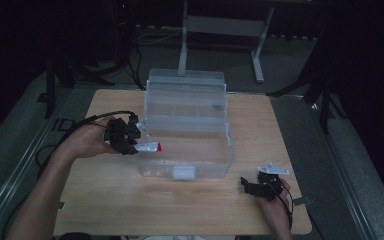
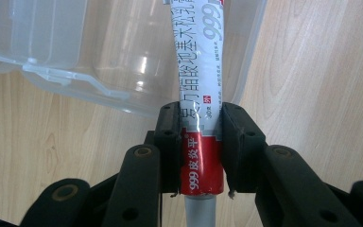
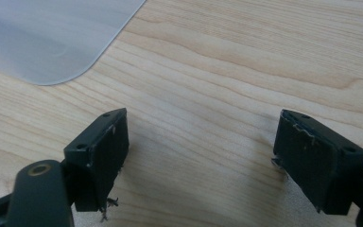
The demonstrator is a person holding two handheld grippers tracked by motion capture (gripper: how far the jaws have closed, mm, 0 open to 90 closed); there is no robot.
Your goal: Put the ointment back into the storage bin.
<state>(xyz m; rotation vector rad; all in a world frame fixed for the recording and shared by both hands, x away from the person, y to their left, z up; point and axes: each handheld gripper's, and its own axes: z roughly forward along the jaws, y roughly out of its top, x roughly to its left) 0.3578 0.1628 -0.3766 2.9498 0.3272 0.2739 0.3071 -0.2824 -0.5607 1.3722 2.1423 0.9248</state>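
A white and red ointment tube [image 2: 199, 109] with printed characters sits between the jaws of my left gripper [image 2: 199, 142], which is shut on it. In the high view the left gripper [image 1: 130, 142] holds the tube [image 1: 150, 147] level at the left rim of a clear plastic box [image 1: 220, 167], its red end reaching over the rim. The box stands open, its lid [image 1: 186, 92] raised behind. My right gripper [image 1: 250, 187] rests open near the table's front right; in the right gripper view its fingers [image 3: 105, 151] stand wide apart over bare wood, nothing between them.
The box stands on a light wooden table [image 1: 130, 200]. A corner of the clear box [image 3: 42, 38] shows at the upper left of the right gripper view. Dark floor, cables and table legs [image 1: 182, 45] surround the table. Bare wood lies in front of the box.
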